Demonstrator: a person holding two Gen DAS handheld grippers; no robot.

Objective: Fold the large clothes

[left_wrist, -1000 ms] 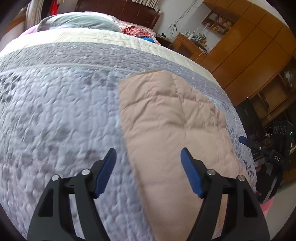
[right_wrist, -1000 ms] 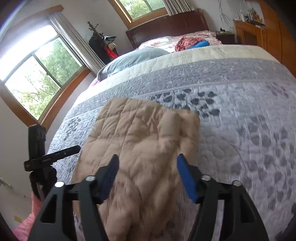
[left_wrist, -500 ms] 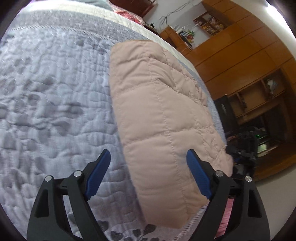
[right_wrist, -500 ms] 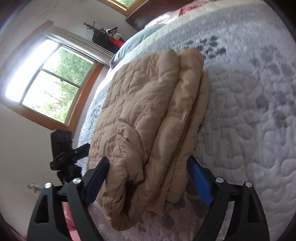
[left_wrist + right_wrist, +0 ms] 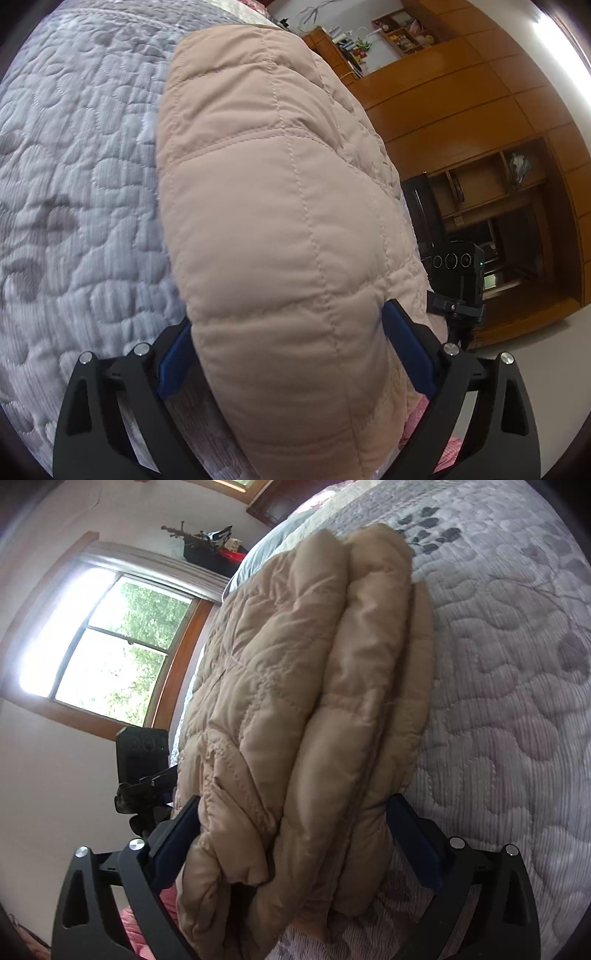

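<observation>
A folded beige quilted jacket [image 5: 277, 184] lies near the edge of the bed's grey quilt [image 5: 74, 184]. In the left wrist view its smooth folded end bulges between the blue pads of my left gripper [image 5: 288, 317], whose jaws are opening around it. The right wrist view shows the jacket's [image 5: 295, 664] layered, rumpled end between the pads of my right gripper [image 5: 295, 801], which is also opening wide. Both grippers straddle the near end of the bundle from above. The fabric hides the pads' inner faces, and the jacket rests on the quilt [image 5: 517, 701].
A black camera on a tripod [image 5: 458, 262] stands just off the bed's edge, also seen beside the jacket as the tripod camera [image 5: 142, 746]. Wooden cabinets [image 5: 480, 92] line the wall beyond. A window [image 5: 92, 646] is on the other side. Pink fabric [image 5: 417, 421] shows below the bed edge.
Both grippers have dropped and tipped down onto the jacket's near end while their jaws spread wider. The jacket, earlier ahead of the fingers, now sits between both pairs of pads.
</observation>
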